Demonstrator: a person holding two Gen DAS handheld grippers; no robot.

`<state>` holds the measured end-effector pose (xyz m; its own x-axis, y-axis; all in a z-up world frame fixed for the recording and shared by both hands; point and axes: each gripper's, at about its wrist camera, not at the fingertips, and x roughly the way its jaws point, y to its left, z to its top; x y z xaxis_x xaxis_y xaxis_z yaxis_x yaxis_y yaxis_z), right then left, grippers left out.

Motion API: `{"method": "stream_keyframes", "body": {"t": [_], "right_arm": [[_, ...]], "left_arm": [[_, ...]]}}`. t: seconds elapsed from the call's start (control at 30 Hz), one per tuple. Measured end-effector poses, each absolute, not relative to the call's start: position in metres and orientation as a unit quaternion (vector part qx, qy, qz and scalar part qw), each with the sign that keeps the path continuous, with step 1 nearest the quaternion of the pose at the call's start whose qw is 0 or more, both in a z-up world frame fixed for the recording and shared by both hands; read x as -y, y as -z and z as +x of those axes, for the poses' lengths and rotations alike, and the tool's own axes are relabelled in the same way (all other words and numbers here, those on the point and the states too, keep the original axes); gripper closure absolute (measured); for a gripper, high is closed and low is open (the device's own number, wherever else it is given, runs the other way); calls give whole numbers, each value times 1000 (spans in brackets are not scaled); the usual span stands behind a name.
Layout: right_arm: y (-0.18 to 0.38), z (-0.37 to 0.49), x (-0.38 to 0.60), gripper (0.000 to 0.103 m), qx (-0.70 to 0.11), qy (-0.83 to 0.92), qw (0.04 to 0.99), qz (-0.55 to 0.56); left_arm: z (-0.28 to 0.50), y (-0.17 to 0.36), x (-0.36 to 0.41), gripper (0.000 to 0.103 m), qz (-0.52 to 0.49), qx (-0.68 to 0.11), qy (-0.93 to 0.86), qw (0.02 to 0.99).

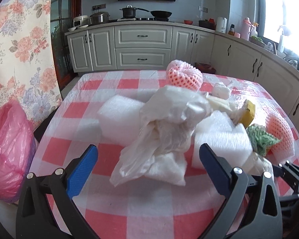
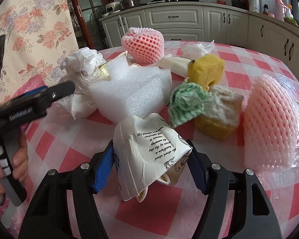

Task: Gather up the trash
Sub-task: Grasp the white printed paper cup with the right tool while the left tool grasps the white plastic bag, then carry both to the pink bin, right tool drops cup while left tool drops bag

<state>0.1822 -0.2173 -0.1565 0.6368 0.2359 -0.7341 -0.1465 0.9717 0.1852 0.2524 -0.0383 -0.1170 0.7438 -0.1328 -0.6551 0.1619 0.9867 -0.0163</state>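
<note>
right claw (image 2: 150, 155) gripping crumpled paper cup (image 2: 149, 153)

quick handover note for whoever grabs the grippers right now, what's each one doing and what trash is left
Left gripper: open, fingers either side of the crumpled white plastic bag, not closed on it.
Right gripper: shut on the crushed paper cup.
Pink trash bag sits off the table's left edge.
On the checked table: foam blocks, two pink fruit nets, yellow sponges, green cloth.
Nothing visibly bagged; everything above is left.
</note>
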Motion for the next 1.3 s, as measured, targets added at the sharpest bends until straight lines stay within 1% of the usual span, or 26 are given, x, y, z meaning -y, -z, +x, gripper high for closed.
{"method": "stream_keyframes", "body": {"t": [0.13, 0.17, 0.23, 0.3, 0.33, 0.37, 0.5, 0.6, 0.77, 1.03, 1.3], "right_arm": [[156, 174, 229, 38, -408, -103, 905, 64], [155, 172, 232, 38, -407, -101, 905, 67], [154, 169, 237, 38, -405, -99, 906, 72], [153, 168, 241, 38, -401, -98, 908, 75], [152, 167, 242, 38, -398, -98, 909, 76], [151, 166, 243, 38, -395, -97, 910, 76], [148, 163, 244, 38, -385, -93, 915, 80], [144, 161, 243, 38, -376, -88, 919, 81], [136, 155, 237, 38, -361, -86, 926, 77], [123, 138, 211, 38, -337, -103, 933, 69], [102, 129, 167, 38, -315, -134, 939, 43]], "left_arm": [[259, 110, 57, 6, 39, -324, 78, 942], [261, 110, 59, 8, 43, -319, 76, 944], [265, 110, 65, 16, 49, -312, 73, 946], [267, 112, 68, 32, 51, -311, 71, 946], [268, 114, 70, 38, 52, -311, 73, 946], [267, 115, 70, 47, 51, -311, 76, 946], [255, 117, 69, 63, 49, -301, 79, 949], [238, 118, 66, 68, 53, -291, 79, 952], [204, 113, 52, 71, 43, -277, 82, 956], [150, 103, 21, 72, 19, -264, 83, 961], [116, 89, -24, 72, 6, -253, 53, 966]]}}
